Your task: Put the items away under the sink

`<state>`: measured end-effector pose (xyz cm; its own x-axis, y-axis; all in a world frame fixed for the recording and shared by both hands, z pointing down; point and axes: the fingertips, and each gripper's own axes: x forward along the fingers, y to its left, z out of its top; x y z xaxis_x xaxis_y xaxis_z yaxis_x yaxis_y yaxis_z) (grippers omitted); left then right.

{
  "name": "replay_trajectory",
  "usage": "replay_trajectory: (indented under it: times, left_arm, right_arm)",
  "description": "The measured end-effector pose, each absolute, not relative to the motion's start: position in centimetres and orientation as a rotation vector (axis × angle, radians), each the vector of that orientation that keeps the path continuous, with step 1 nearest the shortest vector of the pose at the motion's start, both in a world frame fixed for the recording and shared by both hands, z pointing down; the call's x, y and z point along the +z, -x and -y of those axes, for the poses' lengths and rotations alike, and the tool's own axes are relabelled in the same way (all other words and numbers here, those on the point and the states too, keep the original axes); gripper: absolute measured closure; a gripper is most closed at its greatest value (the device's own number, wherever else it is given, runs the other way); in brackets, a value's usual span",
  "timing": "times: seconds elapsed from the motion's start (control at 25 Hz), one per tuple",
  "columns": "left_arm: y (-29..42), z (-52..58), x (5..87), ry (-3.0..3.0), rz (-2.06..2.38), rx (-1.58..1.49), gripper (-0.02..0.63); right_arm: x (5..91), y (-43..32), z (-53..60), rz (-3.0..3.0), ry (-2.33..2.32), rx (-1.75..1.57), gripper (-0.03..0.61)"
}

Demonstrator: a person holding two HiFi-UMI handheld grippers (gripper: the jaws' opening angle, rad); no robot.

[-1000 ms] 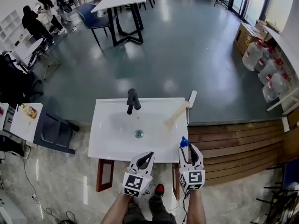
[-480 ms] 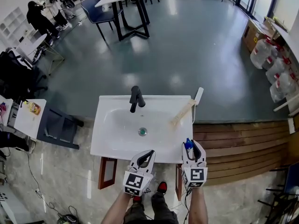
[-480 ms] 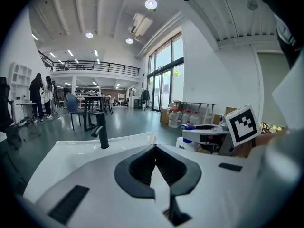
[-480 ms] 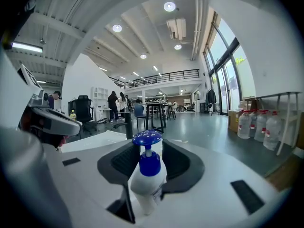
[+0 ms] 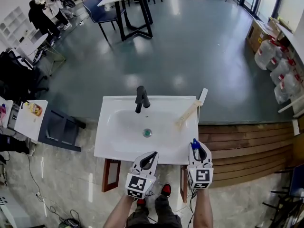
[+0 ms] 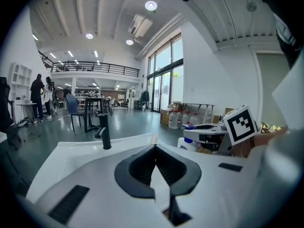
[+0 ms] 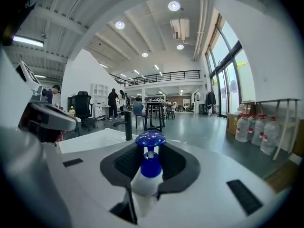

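White bottle with a blue pump top (image 7: pixel 150 169), at the front right corner of the white sink (image 5: pixel 114 148), is grabbed by my right gripper (image 7: pixel 150 148), whose jaws have just been closing, my left gripper (image 6: pixel 156 147) closed on nothing; next I should lift it and go low.

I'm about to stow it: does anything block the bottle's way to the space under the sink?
Nothing visible does. The bottle is at the sink's front right corner; the space beneath is hidden from every view.
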<state>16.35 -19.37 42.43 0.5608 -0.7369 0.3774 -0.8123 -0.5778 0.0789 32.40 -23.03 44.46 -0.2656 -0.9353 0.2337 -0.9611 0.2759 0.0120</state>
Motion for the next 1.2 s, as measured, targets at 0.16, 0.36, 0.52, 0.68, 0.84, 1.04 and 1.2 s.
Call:
replay_trajectory:
  times: [0.16, 0.36, 0.52, 0.68, 0.84, 1.04, 1.2]
  left_arm:
    - [-15.2, 18.8, 41.4, -2.561, 1.309, 0.425, 0.607]
    - [-13.1, 17.5, 39.9, -2.573, 1.328, 0.403, 0.607]
    - [-11.4, 16.5, 38.2, -2.600, 1.343, 0.378, 0.607]
    - [-9.2, 15.3, 36.4, -2.612, 1.365, 0.350, 0.607]
    - [-6.9, 13.4, 35.5, -2.626, 1.383, 0.342, 0.607]
    - [-3.8, 11.2, 34.4, -2.635, 1.397, 0.310, 0.607]
    - [-1.2, 9.2, 33.8, -2.644, 1.412, 0.295, 0.607]
  right_arm:
    - [42.6, -31.6, 22.4, 2.358, -1.775, 0.147, 0.466]
    - [40.2, -29.8, 21.4, 2.381, -1.790, 0.110, 0.466]
    - [38.4, -27.9, 20.2, 2.397, -1.780, 0.071, 0.466]
    - [36.5, -25.7, 18.5, 2.413, -1.769, 0.060, 0.466]
    - [35.2, -23.2, 16.4, 2.430, -1.764, 0.041, 0.466]
    - [34.3, -19.5, 14.0, 2.457, -1.746, 0.019, 0.466]
    - [33.8, -16.3, 11.8, 2.485, -1.728, 0.028, 0.466]
